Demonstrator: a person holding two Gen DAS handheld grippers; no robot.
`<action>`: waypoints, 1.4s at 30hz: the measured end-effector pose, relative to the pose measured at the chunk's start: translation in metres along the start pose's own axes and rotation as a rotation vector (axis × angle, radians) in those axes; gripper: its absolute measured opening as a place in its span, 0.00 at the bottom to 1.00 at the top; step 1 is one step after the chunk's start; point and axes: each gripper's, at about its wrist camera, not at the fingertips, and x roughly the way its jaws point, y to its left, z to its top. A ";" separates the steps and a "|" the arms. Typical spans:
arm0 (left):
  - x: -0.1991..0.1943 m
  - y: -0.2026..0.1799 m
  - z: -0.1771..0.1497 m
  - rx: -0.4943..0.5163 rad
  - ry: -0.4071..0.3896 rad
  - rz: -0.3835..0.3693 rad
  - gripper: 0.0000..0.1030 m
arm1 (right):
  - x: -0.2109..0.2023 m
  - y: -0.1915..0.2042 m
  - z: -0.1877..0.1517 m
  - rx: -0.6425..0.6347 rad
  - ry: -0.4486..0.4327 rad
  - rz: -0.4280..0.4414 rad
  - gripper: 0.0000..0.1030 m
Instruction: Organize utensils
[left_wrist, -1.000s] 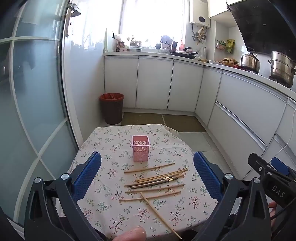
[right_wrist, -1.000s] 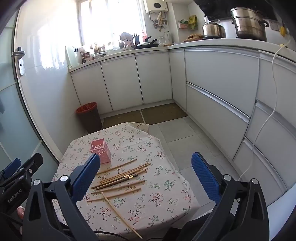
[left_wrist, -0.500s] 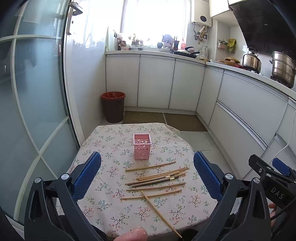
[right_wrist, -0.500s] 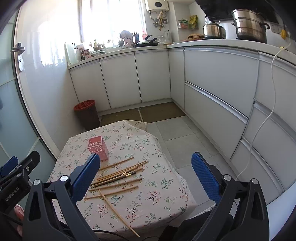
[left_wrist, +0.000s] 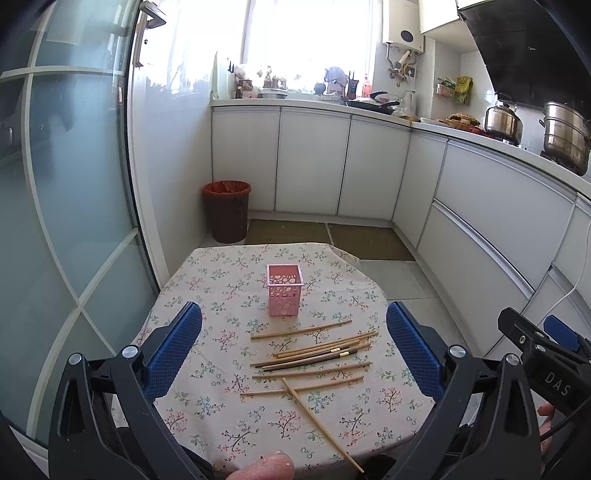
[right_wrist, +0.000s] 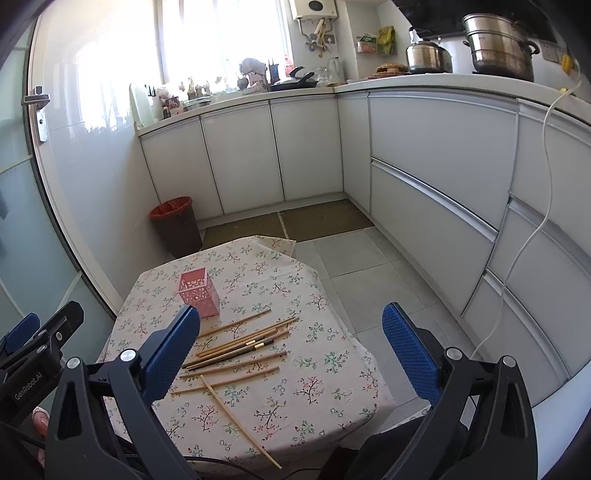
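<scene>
The left claw (left_wrist: 294, 349) is hovering above the near edge of the surface (left_wrist: 207, 280), its blue pads spread wide and gripping nothing. Past it, moving rightward over the flowered cloth, a pink perforated holder (left_wrist: 283, 294) is standing upright near the middle, apparently with nothing in it. Just in front of the holder, a loose bunch of chopsticks (left_wrist: 314, 354) is lying flat, mostly running side to side, with one dark pair among the pale wooden ones. A single long chopstick (left_wrist: 321, 424) is crossing the nearest ones at an angle and reaching toward the near edge. Further right, the right claw (right_wrist: 291, 350) is also hanging wide open and empty, looking down on the same bunch from the right side.
</scene>
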 end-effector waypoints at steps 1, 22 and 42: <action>0.000 0.000 0.001 -0.002 0.000 0.000 0.93 | 0.000 0.000 0.001 0.000 0.000 0.000 0.93; 0.000 0.000 -0.001 0.000 0.008 -0.003 0.93 | 0.000 0.002 -0.002 0.002 0.005 0.005 0.93; 0.001 -0.002 -0.003 0.005 0.014 -0.003 0.93 | -0.001 0.003 -0.002 0.005 0.017 0.013 0.93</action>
